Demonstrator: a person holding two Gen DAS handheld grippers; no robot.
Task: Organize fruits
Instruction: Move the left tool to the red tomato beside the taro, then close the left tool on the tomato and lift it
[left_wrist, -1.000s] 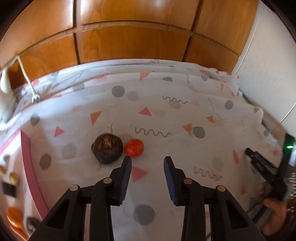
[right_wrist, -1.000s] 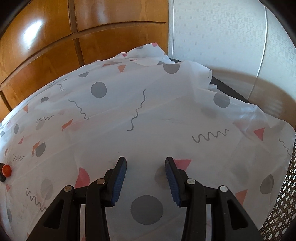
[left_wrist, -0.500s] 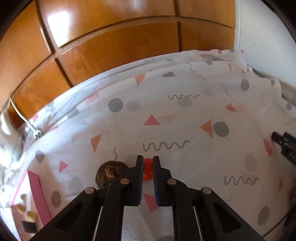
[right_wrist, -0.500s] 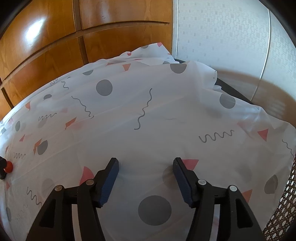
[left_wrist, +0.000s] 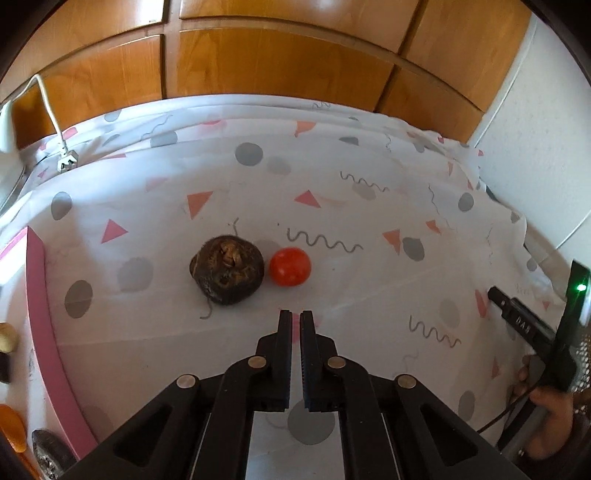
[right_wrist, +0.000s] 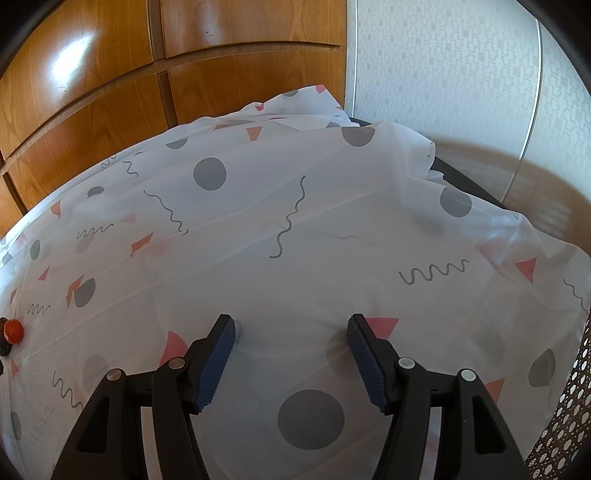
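A red tomato (left_wrist: 290, 271) lies on the patterned white cloth (left_wrist: 369, 258), touching or nearly touching a dark brown, rough round fruit (left_wrist: 227, 275) on its left. My left gripper (left_wrist: 295, 317) is shut with nothing in it, its tips just short of the tomato on the near side. In the right wrist view my right gripper (right_wrist: 291, 328) hovers over bare cloth, its jaws opening and nothing between them. The tomato (right_wrist: 13, 329) shows there at the far left edge. The right gripper (left_wrist: 524, 325) also appears at the right of the left wrist view, held by a hand (left_wrist: 546, 406).
A pink-rimmed tray (left_wrist: 40, 314) at the left holds orange and brown items. A white cable with a plug (left_wrist: 68, 162) lies at the back left. Wooden cabinet doors (left_wrist: 277, 59) stand behind the cloth. A wicker mesh (right_wrist: 569, 406) borders the right.
My left gripper went from open to shut with nothing in it and drew back a little from the tomato. The right jaws widened. Both fruits stayed where they were.
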